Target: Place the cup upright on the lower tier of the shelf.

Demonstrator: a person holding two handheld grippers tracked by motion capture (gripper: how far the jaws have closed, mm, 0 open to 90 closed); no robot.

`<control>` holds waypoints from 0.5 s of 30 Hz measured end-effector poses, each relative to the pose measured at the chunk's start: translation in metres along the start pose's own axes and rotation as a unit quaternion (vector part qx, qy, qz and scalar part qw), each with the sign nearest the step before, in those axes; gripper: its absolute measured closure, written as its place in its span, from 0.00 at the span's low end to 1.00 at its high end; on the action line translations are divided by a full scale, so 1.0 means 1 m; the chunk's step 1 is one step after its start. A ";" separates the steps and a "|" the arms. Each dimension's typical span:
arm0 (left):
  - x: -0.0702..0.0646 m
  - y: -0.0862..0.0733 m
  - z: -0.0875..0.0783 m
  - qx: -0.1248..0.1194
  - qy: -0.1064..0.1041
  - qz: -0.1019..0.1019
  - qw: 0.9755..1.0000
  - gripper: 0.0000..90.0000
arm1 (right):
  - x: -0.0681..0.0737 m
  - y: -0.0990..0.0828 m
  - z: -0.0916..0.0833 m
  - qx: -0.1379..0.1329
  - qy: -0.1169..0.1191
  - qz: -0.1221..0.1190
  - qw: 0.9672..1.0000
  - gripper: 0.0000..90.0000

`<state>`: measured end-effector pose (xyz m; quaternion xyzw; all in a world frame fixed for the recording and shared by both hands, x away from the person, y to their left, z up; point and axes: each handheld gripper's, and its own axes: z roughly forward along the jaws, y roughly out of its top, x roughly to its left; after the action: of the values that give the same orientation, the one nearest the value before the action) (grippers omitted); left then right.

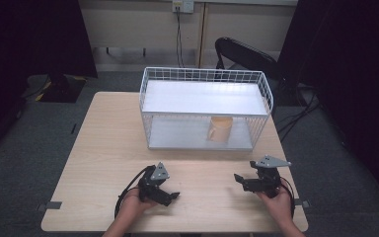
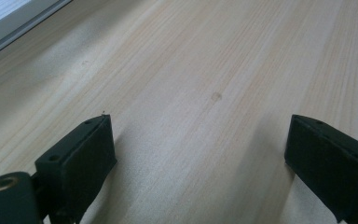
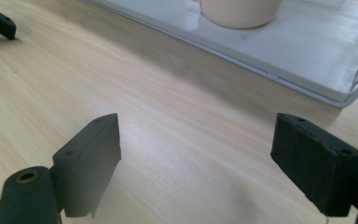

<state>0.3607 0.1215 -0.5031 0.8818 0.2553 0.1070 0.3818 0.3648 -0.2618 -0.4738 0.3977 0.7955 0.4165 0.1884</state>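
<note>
Light wood table [image 1: 103, 148] carries a white wire rack [image 1: 205, 108] with two shelves, standing toward the far edge; all positions below are given against this rack. A pale orange mug [image 1: 220, 129] stands upright on the rack's lower shelf, right of the shelf's middle, handle pointing to the left in the high view. In the right gripper view the base of the mug [image 3: 240, 10] shows at the top edge, resting on the white lower shelf [image 3: 307, 51]. Left gripper [image 1: 173, 195] is held in the person's left hand [image 1: 135, 203], in front of the rack's left half and well apart from it, low over the tabletop; jaws stand wide apart with nothing between them, bare wood [image 2: 200, 93] visible in the gap. Right gripper [image 1: 238, 180] is held in the right hand [image 1: 279, 200], in front of the rack's right half, also well apart from it; jaws likewise spread wide and empty, aimed toward the rack's lower shelf. Behind the rack, off the table, a black chair [image 1: 244, 54] stands on grey floor, with a wall socket [image 1: 182, 6] and cable above.
</note>
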 end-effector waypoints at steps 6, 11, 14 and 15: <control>0.000 0.000 0.000 0.000 0.000 -0.001 1.000 0.09 | 0.003 -0.011 0.003 0.017 0.008 -0.008 1.000 0.17; 0.000 0.000 0.000 -0.001 0.001 -0.002 1.000 0.09 | 0.008 -0.015 0.005 0.027 0.012 -0.024 0.999 0.17; 0.000 0.000 0.000 0.000 0.001 -0.001 1.000 0.09 | 0.010 -0.016 0.007 0.033 0.018 -0.029 0.999 0.17; 0.000 0.000 0.000 0.000 0.001 -0.001 1.000 0.09 | 0.011 -0.017 0.008 0.037 0.018 -0.034 0.999 0.17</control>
<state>0.3605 0.1213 -0.5031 0.8815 0.2564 0.1074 0.3817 0.3554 -0.2550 -0.4917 0.3696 0.8266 0.3873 0.1734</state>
